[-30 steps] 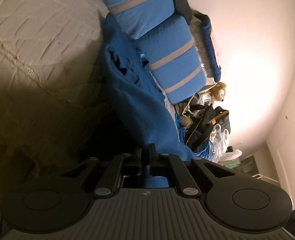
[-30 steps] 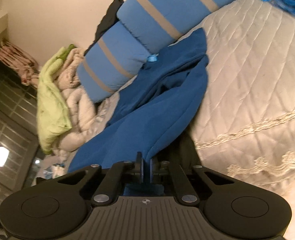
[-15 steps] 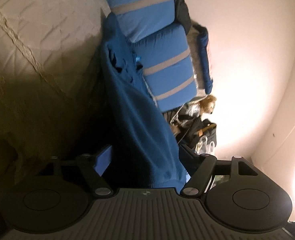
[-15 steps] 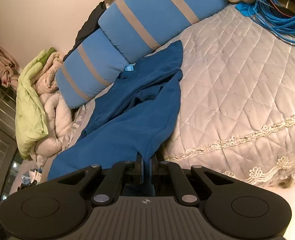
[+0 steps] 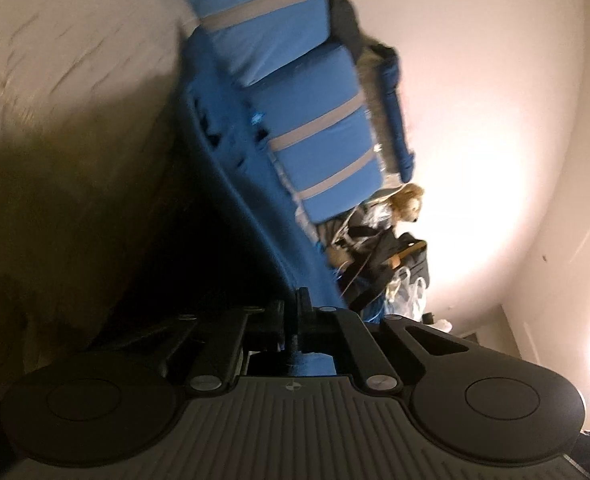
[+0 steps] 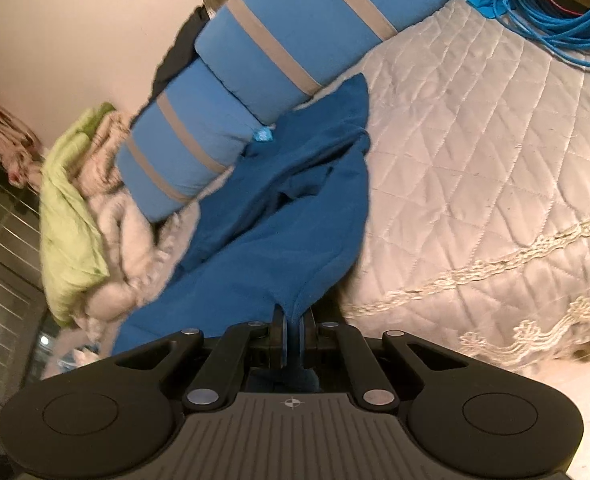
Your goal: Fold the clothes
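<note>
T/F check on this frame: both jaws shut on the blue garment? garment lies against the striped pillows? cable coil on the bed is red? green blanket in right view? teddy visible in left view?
1. Both the left gripper and right gripper have jaws shut on the blue garment: true.
2. The garment lies against the striped pillows: true.
3. The cable coil is red: false, it is blue.
4. The blanket is orange: false, green.
5. A teddy bear shows in the left view: true.
</note>
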Tool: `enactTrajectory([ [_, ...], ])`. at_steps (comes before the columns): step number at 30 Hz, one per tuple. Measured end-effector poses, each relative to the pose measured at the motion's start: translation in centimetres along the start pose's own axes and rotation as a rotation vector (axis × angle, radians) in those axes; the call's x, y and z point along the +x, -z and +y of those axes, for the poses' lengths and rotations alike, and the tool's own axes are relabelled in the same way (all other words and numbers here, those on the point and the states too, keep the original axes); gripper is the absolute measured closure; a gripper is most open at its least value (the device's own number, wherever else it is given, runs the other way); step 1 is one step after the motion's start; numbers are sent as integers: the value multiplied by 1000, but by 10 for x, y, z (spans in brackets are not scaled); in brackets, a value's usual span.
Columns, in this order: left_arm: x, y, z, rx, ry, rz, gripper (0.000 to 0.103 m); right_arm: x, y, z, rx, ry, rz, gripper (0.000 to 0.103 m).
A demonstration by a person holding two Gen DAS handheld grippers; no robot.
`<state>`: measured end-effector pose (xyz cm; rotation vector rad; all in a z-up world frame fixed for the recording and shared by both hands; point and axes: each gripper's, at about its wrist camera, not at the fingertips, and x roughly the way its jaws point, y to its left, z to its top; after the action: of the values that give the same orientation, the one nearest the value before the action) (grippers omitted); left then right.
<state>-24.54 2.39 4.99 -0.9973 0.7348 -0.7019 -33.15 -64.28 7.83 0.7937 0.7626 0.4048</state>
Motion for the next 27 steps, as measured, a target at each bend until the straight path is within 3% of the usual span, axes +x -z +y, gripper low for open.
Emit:
enactTrajectory([
  [8, -21, -5, -39, 90, 39, -52, 101, -21, 1, 27, 1, -100, -65, 96],
  [13, -38, 1, -66, 159, 74, -43, 101, -47, 5, 45, -28, -173, -104, 96],
  [19, -24, -14, -69, 167, 19, -50, 100, -51, -2, 54, -31, -170, -134, 96],
  [27, 3, -59, -82, 236, -76, -105, 100, -22, -47, 72, -97, -194, -172, 96],
])
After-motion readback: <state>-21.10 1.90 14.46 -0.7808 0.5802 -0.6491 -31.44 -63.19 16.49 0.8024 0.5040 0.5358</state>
